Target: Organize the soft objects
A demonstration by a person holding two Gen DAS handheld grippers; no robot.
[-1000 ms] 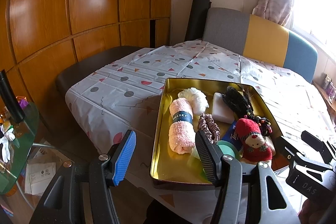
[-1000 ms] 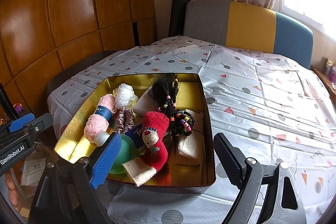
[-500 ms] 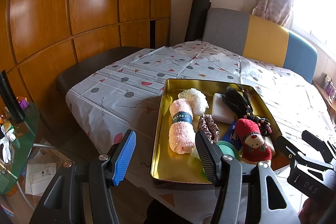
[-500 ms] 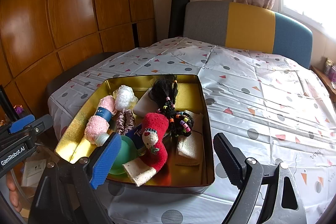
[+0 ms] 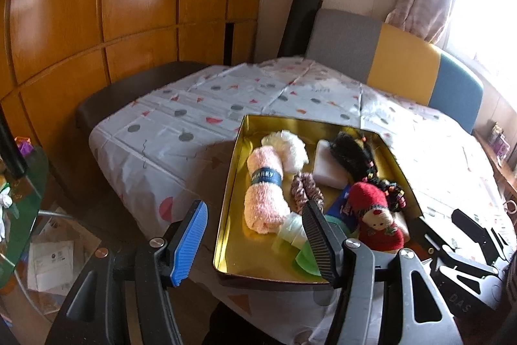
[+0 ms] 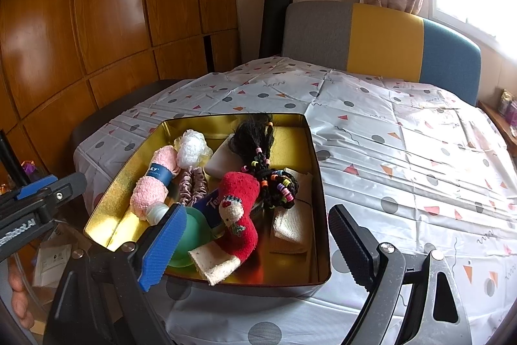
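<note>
Fingers of the left gripper (image 5: 253, 243) stand spread with only air between them, having just eased a little wider; they hang short of the near left corner of the gold tin tray (image 5: 230, 193). Those of the right gripper (image 6: 255, 244) are parted wide and grip nothing, poised over the tray's near edge.

Every soft thing lies heaped inside the tray on the bench under the spotted tablecloth (image 6: 387, 157): the pink rolled towel (image 5: 265, 186) along the left side, a white pouf (image 5: 289, 146) behind it, a pink scrunchie (image 5: 305, 191), a white sponge block (image 5: 326, 165), a black beaded hairpiece (image 6: 263, 157), a red plush stocking (image 6: 240, 209), a folded cream cloth (image 6: 292, 220) and a green cup (image 6: 190, 235) at the front.

What could go wrong, as I judge it: the pile is tangled, so closing on the stocking may also catch the beaded braid or the blue packet (image 6: 211, 204) beneath it and drag them out together. A reach for the towel from the left could clip the tray's raised wall and shove the light tin across the slick cloth. The towel's paper band may slip off under a squeeze.

Both hands hold their grippers tilted downward at a moderate slant towards the tray, side by side, the left one visible at the edge of the right view with a hand (image 6: 17, 293) under it.
</note>
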